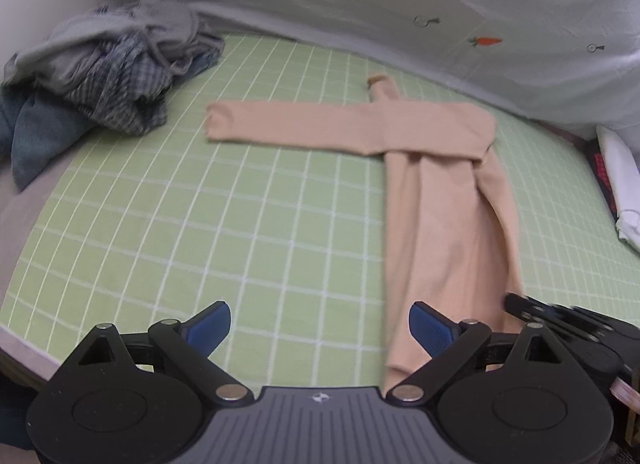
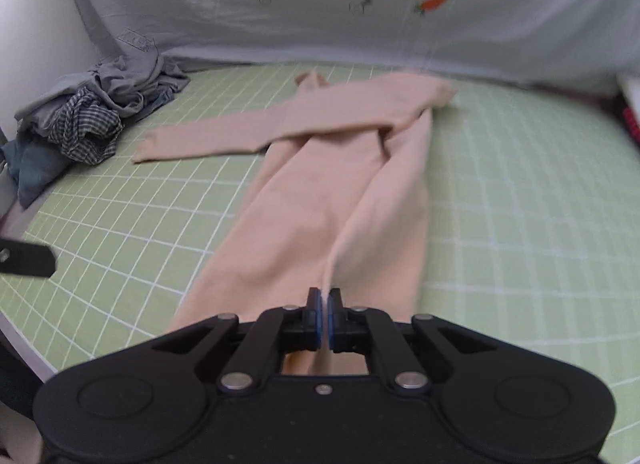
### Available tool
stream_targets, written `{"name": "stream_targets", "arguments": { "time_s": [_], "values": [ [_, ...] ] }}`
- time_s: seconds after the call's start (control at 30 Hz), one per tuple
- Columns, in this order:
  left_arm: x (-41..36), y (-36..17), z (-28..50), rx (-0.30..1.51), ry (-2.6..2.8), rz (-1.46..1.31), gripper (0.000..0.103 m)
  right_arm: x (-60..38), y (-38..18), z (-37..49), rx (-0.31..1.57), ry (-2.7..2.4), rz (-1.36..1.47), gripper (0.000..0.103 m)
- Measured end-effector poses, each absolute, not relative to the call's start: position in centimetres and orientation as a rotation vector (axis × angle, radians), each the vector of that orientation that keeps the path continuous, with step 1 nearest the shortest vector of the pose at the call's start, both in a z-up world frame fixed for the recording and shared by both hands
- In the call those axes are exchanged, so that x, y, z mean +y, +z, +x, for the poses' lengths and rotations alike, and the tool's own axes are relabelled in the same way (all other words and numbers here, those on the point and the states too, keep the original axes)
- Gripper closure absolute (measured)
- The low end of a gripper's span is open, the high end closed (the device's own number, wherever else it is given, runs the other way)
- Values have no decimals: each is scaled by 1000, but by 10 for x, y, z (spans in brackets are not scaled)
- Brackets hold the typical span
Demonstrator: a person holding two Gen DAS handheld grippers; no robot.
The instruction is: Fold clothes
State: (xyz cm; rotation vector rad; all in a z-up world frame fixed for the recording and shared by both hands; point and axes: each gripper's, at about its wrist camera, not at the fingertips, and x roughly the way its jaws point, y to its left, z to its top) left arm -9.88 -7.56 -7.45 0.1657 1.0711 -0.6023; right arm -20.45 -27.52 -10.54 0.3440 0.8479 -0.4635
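A peach long-sleeved top point(image 1: 440, 199) lies on the green grid mat point(image 1: 200, 223), its body folded into a long strip toward me and one sleeve laid across to the left. My left gripper point(image 1: 320, 324) is open and empty just above the mat, left of the top's near hem. My right gripper point(image 2: 324, 304) is shut on the near hem of the peach top point(image 2: 332, 191), pinching a raised fold of cloth between its pads. The right gripper's black body point(image 1: 568, 324) shows at the right in the left wrist view.
A heap of unfolded clothes point(image 1: 104, 75), grey, checked and blue, sits at the mat's far left; it also shows in the right wrist view point(image 2: 88, 119). A grey sheet with carrot prints point(image 1: 400, 3) hangs behind. White and dark folded cloth point(image 1: 620, 183) lies at the right edge.
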Motion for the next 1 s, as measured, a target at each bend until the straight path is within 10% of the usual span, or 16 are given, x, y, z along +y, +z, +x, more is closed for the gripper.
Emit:
{"name": "stream_targets", "arguments": {
  "time_s": [0.13, 0.33, 0.7, 1.0],
  "values": [
    [-63, -84, -91, 1113, -589, 160, 7, -273, -137, -194, 935, -489, 434, 96],
    [-65, -82, -80, 1108, -592, 137, 7, -279, -110, -220, 855, -570, 523, 59],
    [-92, -76, -73, 1088, -570, 109, 7, -303, -118, -217, 967, -650, 382, 55],
    [-113, -73, -31, 1060, -455, 62, 7, -356, -78, -186, 788, -648, 267, 0]
  ]
}}
